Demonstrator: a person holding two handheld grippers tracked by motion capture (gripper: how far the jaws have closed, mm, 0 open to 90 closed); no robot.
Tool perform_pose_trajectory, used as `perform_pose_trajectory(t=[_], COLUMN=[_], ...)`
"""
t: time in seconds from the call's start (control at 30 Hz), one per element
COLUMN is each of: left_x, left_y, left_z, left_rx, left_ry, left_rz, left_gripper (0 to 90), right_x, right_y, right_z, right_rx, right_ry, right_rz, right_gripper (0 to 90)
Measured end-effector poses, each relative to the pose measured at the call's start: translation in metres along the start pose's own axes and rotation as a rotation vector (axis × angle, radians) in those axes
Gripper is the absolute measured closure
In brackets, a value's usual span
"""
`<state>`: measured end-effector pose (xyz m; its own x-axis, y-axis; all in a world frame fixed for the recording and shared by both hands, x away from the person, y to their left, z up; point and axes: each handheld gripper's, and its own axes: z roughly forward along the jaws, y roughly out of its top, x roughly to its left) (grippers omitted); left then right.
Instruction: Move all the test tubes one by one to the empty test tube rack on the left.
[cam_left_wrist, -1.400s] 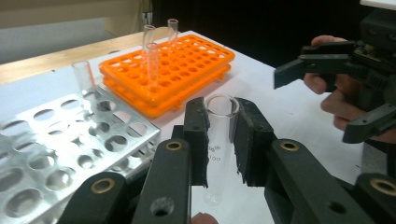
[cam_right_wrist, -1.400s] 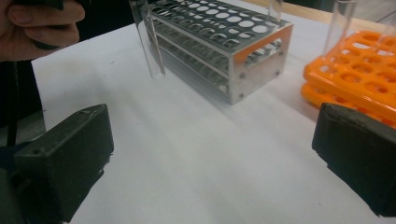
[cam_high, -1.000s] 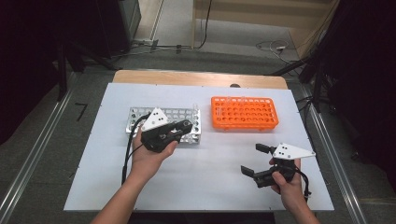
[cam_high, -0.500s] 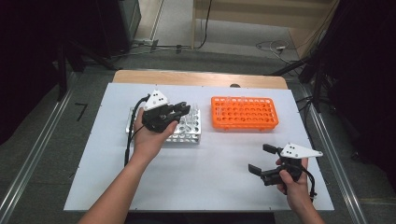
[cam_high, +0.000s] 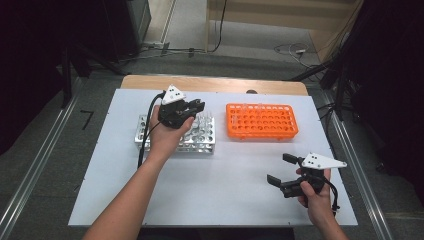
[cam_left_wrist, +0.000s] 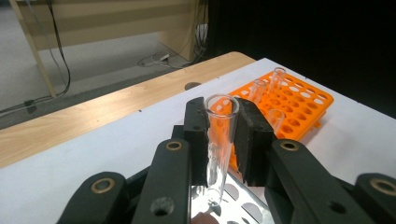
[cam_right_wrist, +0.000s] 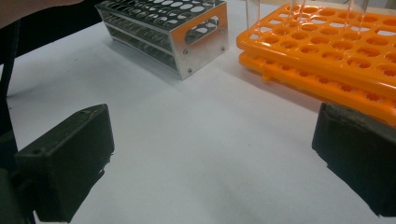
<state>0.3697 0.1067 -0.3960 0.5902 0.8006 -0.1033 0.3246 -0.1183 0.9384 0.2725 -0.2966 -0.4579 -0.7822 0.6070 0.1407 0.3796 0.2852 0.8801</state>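
My left gripper (cam_high: 196, 106) hovers over the far right part of the metal tube rack (cam_high: 205, 141), shut on a clear glass test tube (cam_left_wrist: 218, 140) that stands upright between its pads. The left gripper view has the metal rack's top (cam_left_wrist: 243, 205) just below the tube. To the right lies the orange tube rack (cam_high: 261, 121), and three clear tubes (cam_left_wrist: 259, 91) stand in it. My right gripper (cam_high: 281, 170) is low over the near right of the table, jaws wide open with nothing between them (cam_right_wrist: 210, 158).
The white table top (cam_high: 215, 185) lies between the racks and the near edge. A wooden strip (cam_high: 215, 84) runs along the table's far edge. Cables lie on the floor beyond. A black cable (cam_high: 145, 137) trails from the left gripper over the metal rack.
The left hand has moved away from me and to the right, over the metal rack, carrying the tube. The right gripper has barely moved.
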Motion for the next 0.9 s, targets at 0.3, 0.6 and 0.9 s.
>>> perform_pose_trajectory(t=[0.3,0.6,0.9], left_x=[0.003,0.002,-0.004], left_y=[-0.004,-0.01,-0.021], left_z=[0.019,0.03,0.039], left_rx=[0.033,0.086,0.144], left_ry=[0.049,0.073,0.105], left_rz=[0.012,0.027,0.064], left_gripper=[76.5,76.5,76.4], right_x=[-0.001,-0.001,-0.001], right_y=[0.0,0.0,0.001], right_z=[-0.002,-0.002,-0.002], right_rx=[-0.008,-0.009,-0.011], right_ry=[-0.005,-0.008,-0.014], right_rz=[0.006,0.003,0.002], right_gripper=[0.0,0.0,0.0])
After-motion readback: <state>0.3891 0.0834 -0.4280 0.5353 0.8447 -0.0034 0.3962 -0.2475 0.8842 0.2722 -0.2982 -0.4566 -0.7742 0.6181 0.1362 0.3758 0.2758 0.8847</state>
